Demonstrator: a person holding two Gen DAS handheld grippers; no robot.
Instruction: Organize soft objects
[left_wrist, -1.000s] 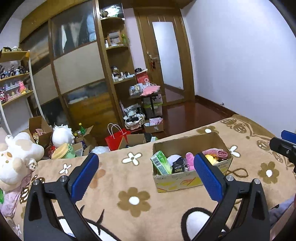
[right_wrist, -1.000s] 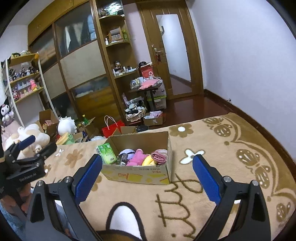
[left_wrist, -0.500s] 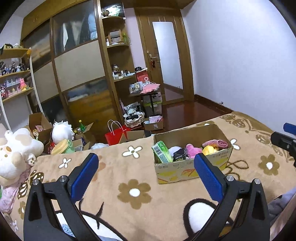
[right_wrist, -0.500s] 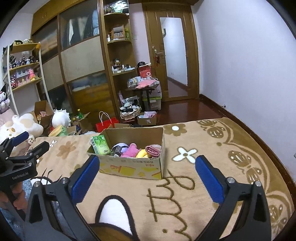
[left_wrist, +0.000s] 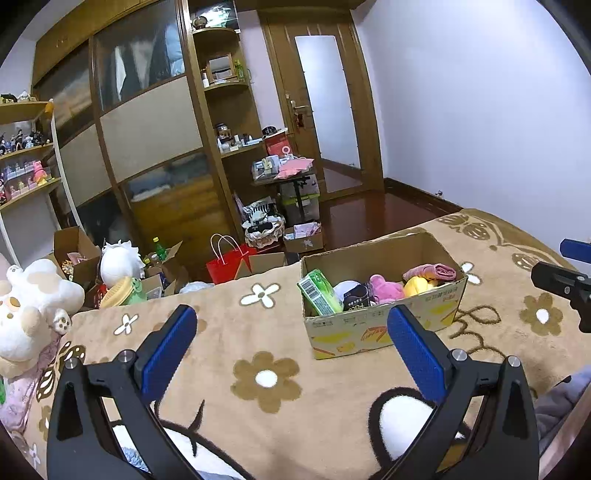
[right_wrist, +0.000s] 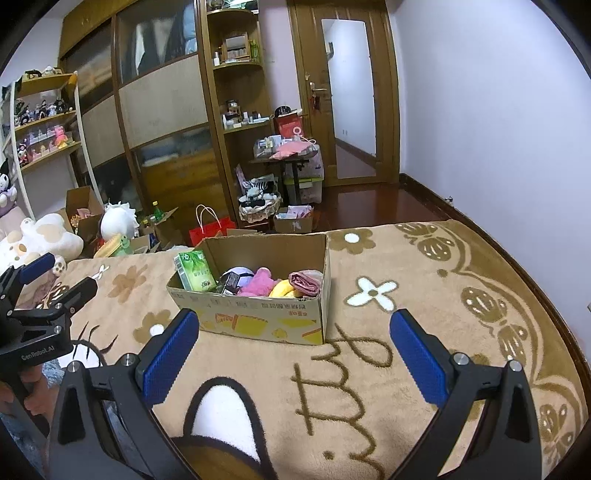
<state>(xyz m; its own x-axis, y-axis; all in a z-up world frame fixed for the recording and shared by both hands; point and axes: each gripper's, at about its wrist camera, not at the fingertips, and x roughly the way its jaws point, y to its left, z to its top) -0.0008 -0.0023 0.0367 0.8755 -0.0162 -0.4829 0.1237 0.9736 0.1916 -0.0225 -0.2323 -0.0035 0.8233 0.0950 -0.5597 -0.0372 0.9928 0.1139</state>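
**Two open hand-held grippers hovering over the blanket, box of soft things ahead**

Two hand-held grippers are what I am holding, and both are hanging above the tan flowered blanket (left_wrist: 266, 339) with nothing between their blue pads. My left hand-held gripper (left_wrist: 291, 350) is standing wide apart; my right hand-held gripper (right_wrist: 293, 352) is spread just as wide.

The cardboard box (right_wrist: 258, 325) is sitting on the blanket ahead of both. Inside it I am seeing a green pack (right_wrist: 195, 275) leaning at the left end, a pink plush (right_wrist: 258, 282), a yellow soft piece (right_wrist: 282, 288) and a rolled pink cloth (right_wrist: 306, 282) at the right end.

The left view is showing the box to the right of centre, with the right pad overlapping its front wall, and only the tip of my right tool at the far right edge. The right view is showing the box almost straight ahead and my whole left tool at the left edge, open.

Beyond the bed edge, a white plush (left_wrist: 33, 306) is lying at the left, with a red bag (left_wrist: 227, 264), open cartons and a wardrobe (left_wrist: 147, 140) behind.
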